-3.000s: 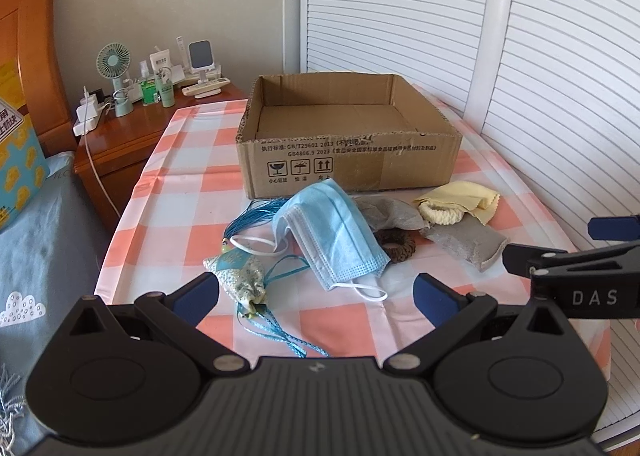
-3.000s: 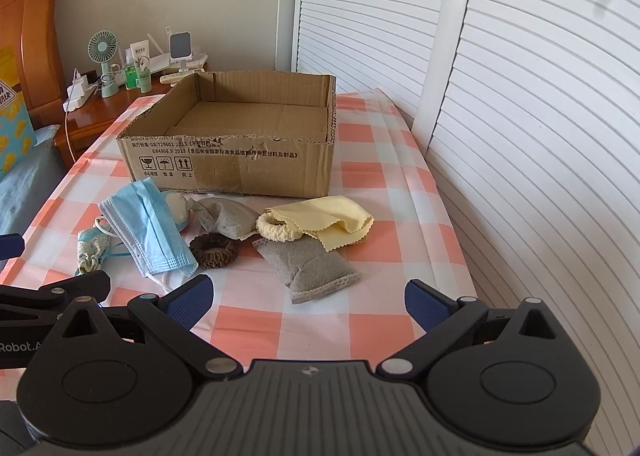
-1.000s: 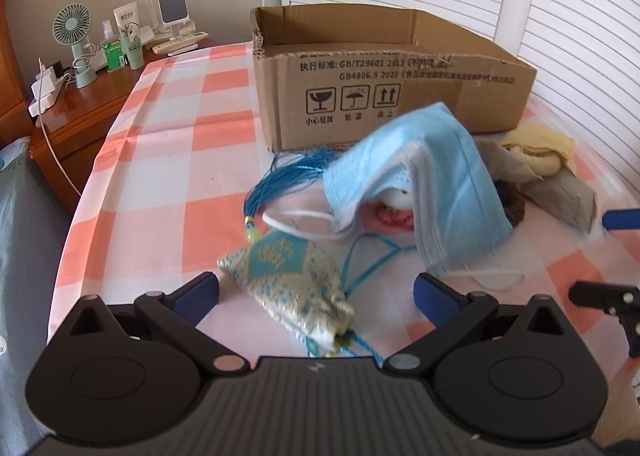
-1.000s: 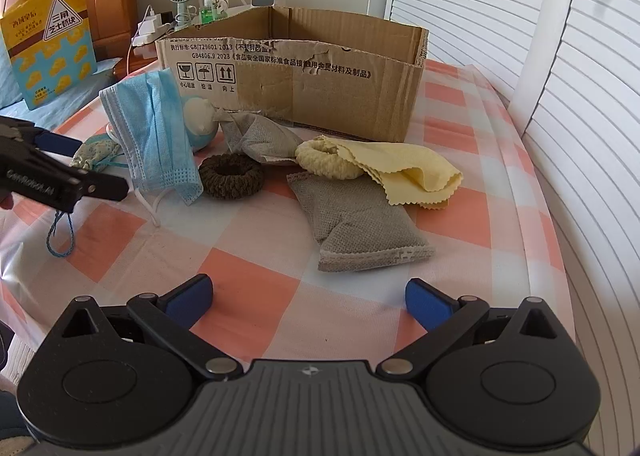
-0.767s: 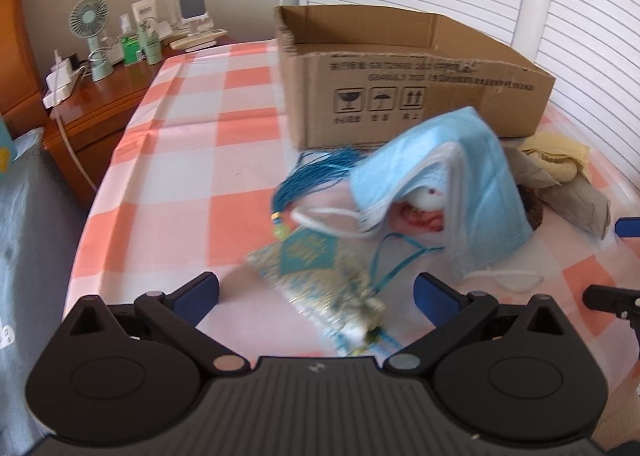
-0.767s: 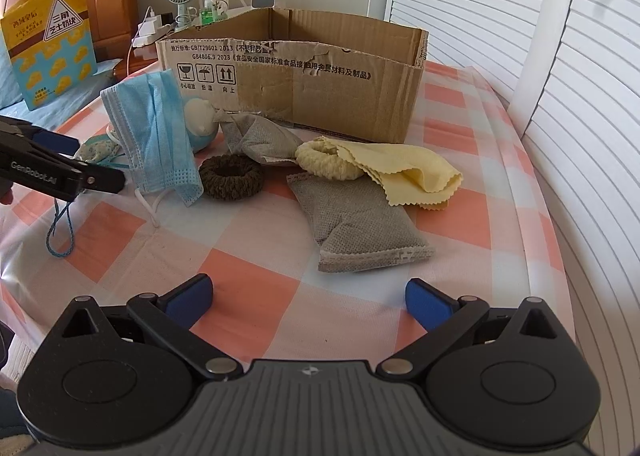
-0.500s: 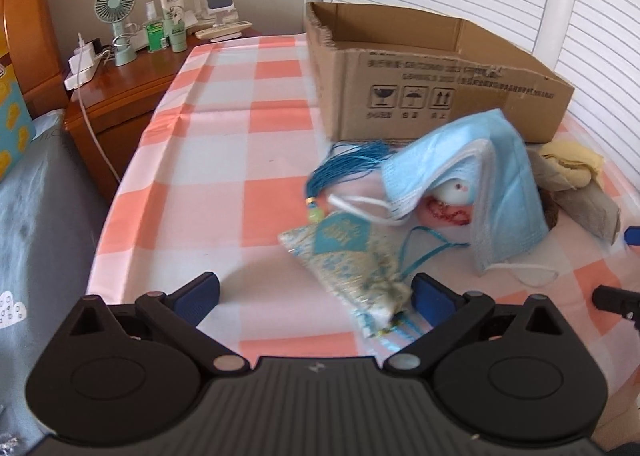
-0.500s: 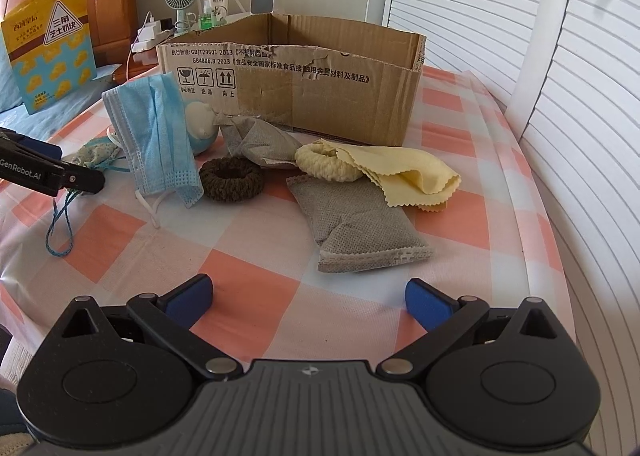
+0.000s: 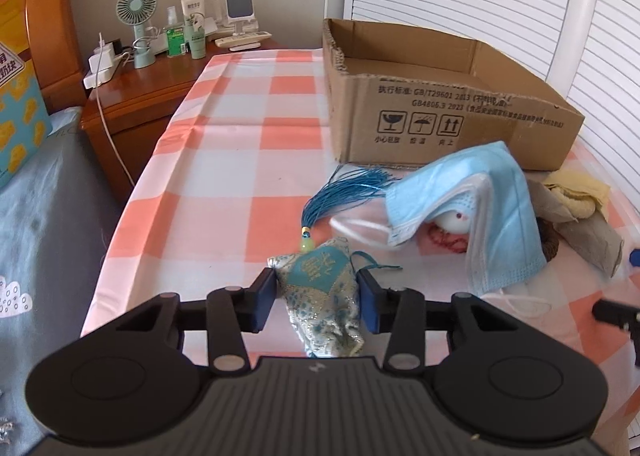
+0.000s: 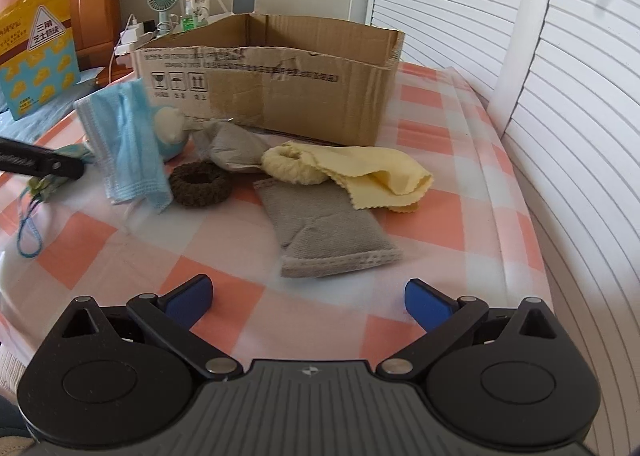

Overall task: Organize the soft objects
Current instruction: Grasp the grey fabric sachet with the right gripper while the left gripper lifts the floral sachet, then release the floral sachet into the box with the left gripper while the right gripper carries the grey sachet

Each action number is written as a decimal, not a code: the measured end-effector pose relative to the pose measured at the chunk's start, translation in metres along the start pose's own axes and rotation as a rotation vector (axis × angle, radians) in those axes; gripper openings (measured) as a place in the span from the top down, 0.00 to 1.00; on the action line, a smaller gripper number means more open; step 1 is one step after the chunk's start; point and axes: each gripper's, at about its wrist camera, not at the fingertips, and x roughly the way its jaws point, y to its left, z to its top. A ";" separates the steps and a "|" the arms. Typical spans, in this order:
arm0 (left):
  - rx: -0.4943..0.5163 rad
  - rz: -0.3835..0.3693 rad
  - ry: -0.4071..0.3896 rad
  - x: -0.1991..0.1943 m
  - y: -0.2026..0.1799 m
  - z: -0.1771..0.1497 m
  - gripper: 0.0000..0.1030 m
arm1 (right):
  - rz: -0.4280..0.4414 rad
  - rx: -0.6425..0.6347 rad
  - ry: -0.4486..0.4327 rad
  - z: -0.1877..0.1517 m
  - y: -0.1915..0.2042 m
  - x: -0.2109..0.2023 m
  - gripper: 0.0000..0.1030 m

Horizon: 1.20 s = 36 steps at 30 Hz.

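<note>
My left gripper (image 9: 318,294) is shut on a teal and gold embroidered sachet (image 9: 324,296) with a blue tassel (image 9: 344,192), low over the checked tablecloth. A blue face mask (image 9: 476,200) drapes over a small white toy (image 9: 454,220) to its right. My right gripper (image 10: 308,302) is open and empty, just short of a grey pouch (image 10: 328,234). Beyond it lie a yellow cloth (image 10: 372,172), a cream scrunchie (image 10: 292,166), a brown scrunchie (image 10: 200,184) and a second grey pouch (image 10: 232,148). An open cardboard box (image 9: 440,104) stands behind them.
A wooden nightstand (image 9: 132,92) with a fan, bottles and a power strip stands at the far left. A bed with blue sheets (image 9: 44,216) runs along the table's left edge. White louvred doors (image 10: 560,76) close off the right side.
My left gripper has moved forward and closed on the sachet, which lay free between open fingers half a second ago. The right gripper has moved slightly closer to the grey pouch.
</note>
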 end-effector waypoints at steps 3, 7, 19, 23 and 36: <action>-0.007 -0.009 0.003 -0.002 0.003 -0.001 0.59 | -0.006 -0.005 -0.003 0.008 -0.008 0.008 0.00; -0.010 -0.011 0.004 -0.001 0.001 0.000 0.59 | 0.032 -0.030 -0.012 0.021 -0.013 0.023 0.00; -0.007 -0.025 -0.002 0.002 0.000 0.001 0.58 | 0.142 -0.115 -0.007 0.036 0.011 0.030 0.09; 0.000 -0.032 0.002 0.001 0.001 0.002 0.59 | 0.101 -0.072 -0.003 0.044 0.004 0.032 0.33; 0.104 -0.080 0.011 -0.034 0.003 0.003 0.70 | 0.083 -0.066 0.006 0.033 0.006 -0.002 0.64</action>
